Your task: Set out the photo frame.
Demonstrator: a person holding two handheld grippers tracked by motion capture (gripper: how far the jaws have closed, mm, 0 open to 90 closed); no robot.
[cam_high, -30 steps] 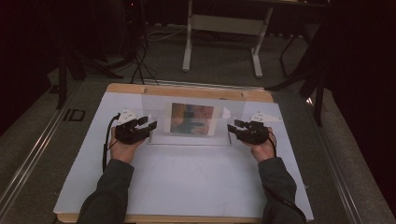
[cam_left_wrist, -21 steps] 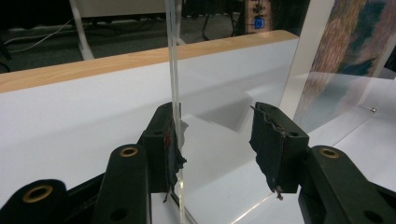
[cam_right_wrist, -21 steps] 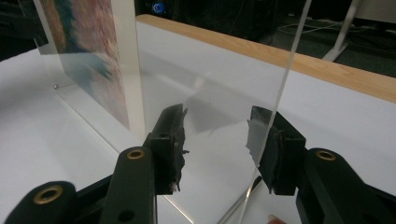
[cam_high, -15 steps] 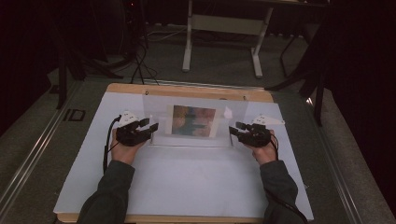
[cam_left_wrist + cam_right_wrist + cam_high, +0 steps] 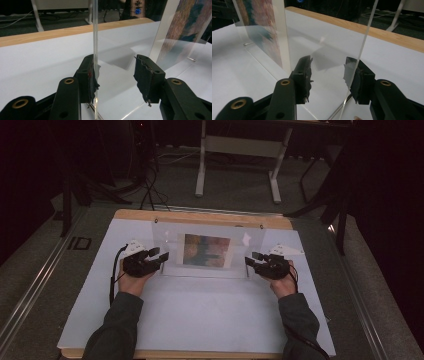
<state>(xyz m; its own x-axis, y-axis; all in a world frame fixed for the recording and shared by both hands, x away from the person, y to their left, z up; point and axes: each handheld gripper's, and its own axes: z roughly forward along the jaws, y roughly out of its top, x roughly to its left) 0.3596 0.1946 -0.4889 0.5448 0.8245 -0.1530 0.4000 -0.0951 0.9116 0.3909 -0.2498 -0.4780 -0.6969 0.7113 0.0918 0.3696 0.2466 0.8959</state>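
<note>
A clear acrylic picture frame (image 5: 207, 251) stands upright on the white table top (image 5: 210, 320), with a colourful print in its middle. My left gripper (image 5: 162, 255) is at the frame's left edge. In the left gripper view its jaws (image 5: 117, 72) straddle the clear panel's edge (image 5: 95, 37), which lies against one pad (image 5: 91, 80); the other pad (image 5: 146, 77) stands well off. My right gripper (image 5: 250, 260) is at the frame's right edge. Its jaws (image 5: 328, 72) also stand apart, with the clear edge (image 5: 362, 50) close to one pad. Both are open.
The white sheet lies on a wooden board whose far rim (image 5: 200, 216) runs just behind the frame. Beyond the table are a white desk leg (image 5: 201, 165), cables and dark floor. A metal rail (image 5: 35, 285) runs along the left side.
The print looks slightly smaller and the frame a little more upright than a second ago. Both hands stay where they were, jaws equally wide.
</note>
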